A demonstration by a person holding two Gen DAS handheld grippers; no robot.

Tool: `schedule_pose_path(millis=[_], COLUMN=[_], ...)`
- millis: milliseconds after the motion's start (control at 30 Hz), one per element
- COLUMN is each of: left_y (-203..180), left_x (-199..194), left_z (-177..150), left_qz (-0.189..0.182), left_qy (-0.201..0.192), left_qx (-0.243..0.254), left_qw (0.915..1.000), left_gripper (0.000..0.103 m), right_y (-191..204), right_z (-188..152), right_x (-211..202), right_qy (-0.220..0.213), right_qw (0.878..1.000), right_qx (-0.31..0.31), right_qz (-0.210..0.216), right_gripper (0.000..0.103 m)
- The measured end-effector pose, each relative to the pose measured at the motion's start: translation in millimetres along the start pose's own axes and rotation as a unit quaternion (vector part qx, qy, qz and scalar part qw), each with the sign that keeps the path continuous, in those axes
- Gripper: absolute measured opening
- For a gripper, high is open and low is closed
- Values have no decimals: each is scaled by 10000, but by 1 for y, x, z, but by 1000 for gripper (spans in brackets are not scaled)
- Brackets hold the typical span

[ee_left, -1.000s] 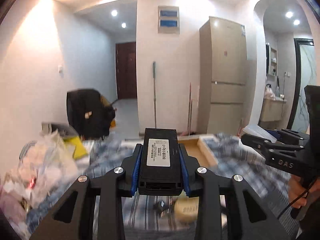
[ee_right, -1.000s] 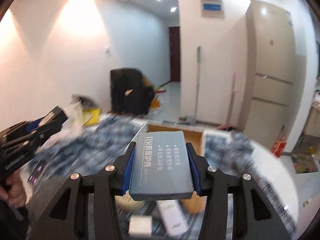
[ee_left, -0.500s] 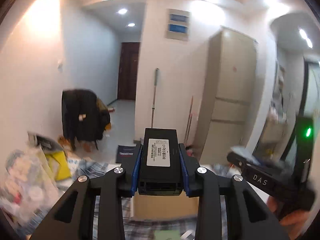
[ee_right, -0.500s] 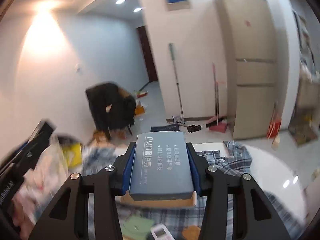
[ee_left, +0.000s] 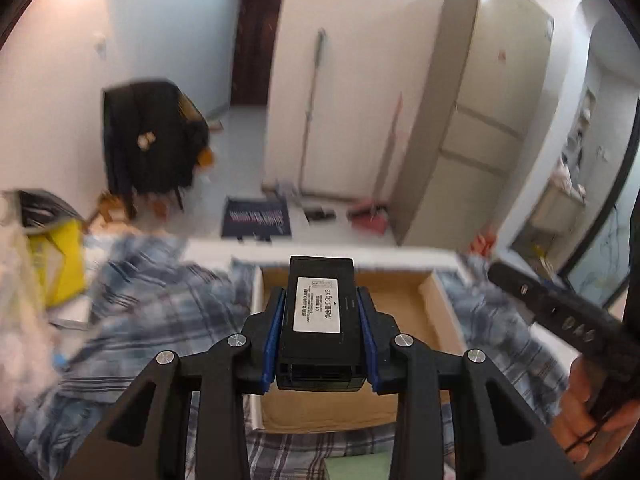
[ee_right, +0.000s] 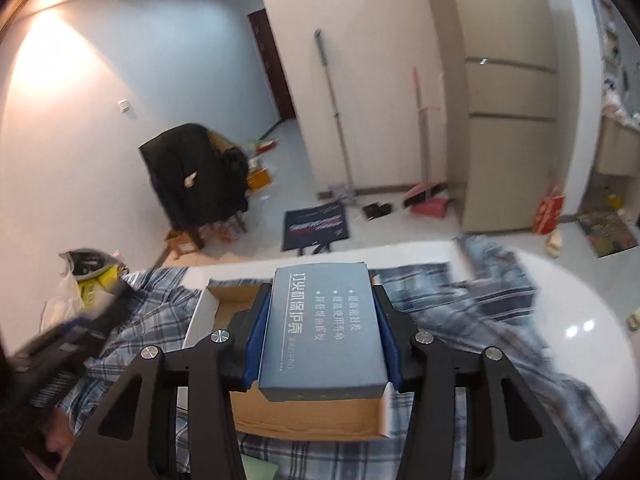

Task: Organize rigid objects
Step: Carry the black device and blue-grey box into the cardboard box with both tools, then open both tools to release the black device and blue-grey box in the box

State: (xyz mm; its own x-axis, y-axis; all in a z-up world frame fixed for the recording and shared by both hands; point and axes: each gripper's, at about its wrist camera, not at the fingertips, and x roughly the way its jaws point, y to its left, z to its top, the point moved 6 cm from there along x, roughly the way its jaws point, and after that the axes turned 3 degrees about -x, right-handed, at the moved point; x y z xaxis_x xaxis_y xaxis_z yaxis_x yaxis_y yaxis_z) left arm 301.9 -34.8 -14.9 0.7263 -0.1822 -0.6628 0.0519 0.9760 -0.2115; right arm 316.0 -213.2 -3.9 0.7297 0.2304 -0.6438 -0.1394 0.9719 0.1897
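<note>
Two hand-held grippers hang over an open cardboard box [ee_left: 436,312] that sits on a plaid cloth [ee_left: 160,320] spread across a white bench [ee_right: 580,320]. The left hand-held gripper [ee_left: 322,336] pinches a small black box [ee_left: 320,320] between its blue pads, white label facing up; the black box is in the air above the cardboard box's brown floor, near its far wall. The right hand-held gripper [ee_right: 320,332] clamps a flat grey-blue carton [ee_right: 324,328] printed with white characters, held above the near right part of the same cardboard box [ee_right: 304,416]. Seen from the left wrist, the right hand-held gripper's black body [ee_left: 560,316] and the hand [ee_left: 588,416] holding it sit to the right of the cardboard box. A pale green item [ee_right: 260,470] lies on the cloth on the near side of the cardboard box. Beyond the cardboard box, past the bench's far edge, a dark doormat [ee_right: 316,228] lies on the floor.
</note>
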Motion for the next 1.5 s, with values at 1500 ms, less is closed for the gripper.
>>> schedule_pose_path(millis=[1500], left_y=[-1], left_x=[24], left_z=[-12], left_qz=[847], left_qy=[-1372], left_qx=[589], left_qw=[9852], left_gripper=[75], right_y=[-13], right_z=[-60], right_x=[107], right_qy=[1373], right_qw=[9894], right_qx=[-387], right_qz=[-264], right_gripper=[46])
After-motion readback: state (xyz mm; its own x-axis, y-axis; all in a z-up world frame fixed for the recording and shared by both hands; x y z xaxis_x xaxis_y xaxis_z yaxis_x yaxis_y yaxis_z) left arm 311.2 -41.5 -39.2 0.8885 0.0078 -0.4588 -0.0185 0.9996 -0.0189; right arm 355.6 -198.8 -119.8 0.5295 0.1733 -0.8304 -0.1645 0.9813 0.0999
